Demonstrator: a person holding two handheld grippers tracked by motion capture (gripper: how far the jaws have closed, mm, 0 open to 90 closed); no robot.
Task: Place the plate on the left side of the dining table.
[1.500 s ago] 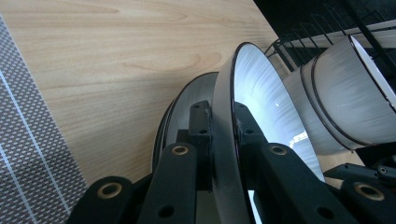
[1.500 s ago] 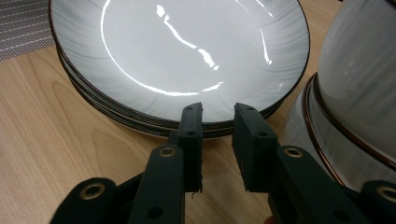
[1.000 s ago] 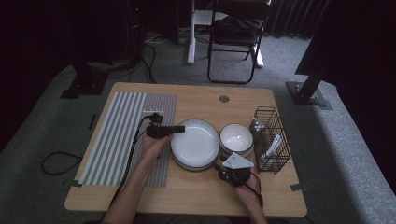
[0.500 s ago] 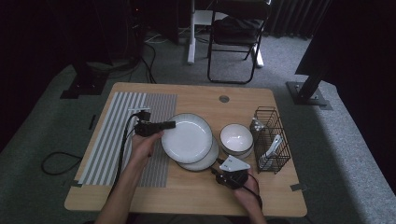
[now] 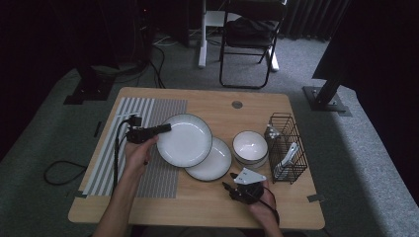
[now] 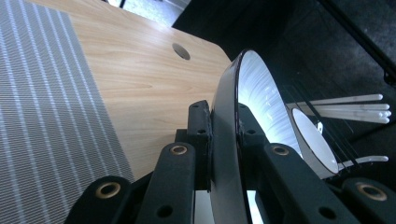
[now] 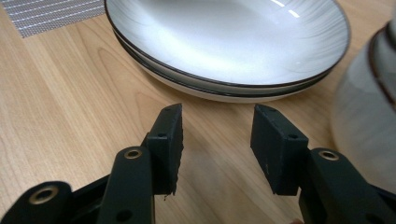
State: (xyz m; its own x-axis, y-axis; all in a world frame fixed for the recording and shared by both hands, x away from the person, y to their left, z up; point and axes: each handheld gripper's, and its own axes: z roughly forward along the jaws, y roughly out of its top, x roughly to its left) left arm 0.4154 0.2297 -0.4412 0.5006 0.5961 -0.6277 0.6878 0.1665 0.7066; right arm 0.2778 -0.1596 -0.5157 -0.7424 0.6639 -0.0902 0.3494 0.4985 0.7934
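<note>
My left gripper is shut on the left rim of a white, dark-rimmed plate and holds it a little above the table, over the edge of the striped mat. In the left gripper view the plate stands edge-on with its rim pinched between the pads of that gripper. A stack of two like plates lies on the table, partly under the lifted one. My right gripper rests near the front edge. Its jaws have just been opening; nothing is between them, and they face the stack.
A white bowl sits right of the plates, close to my right gripper. A black wire rack with white cutlery stands at the right edge. The wooden table has a cable hole at the back.
My left gripper has carried the top plate up and leftward off the stack, toward the striped mat. The right hand has stayed in place by the front edge.
</note>
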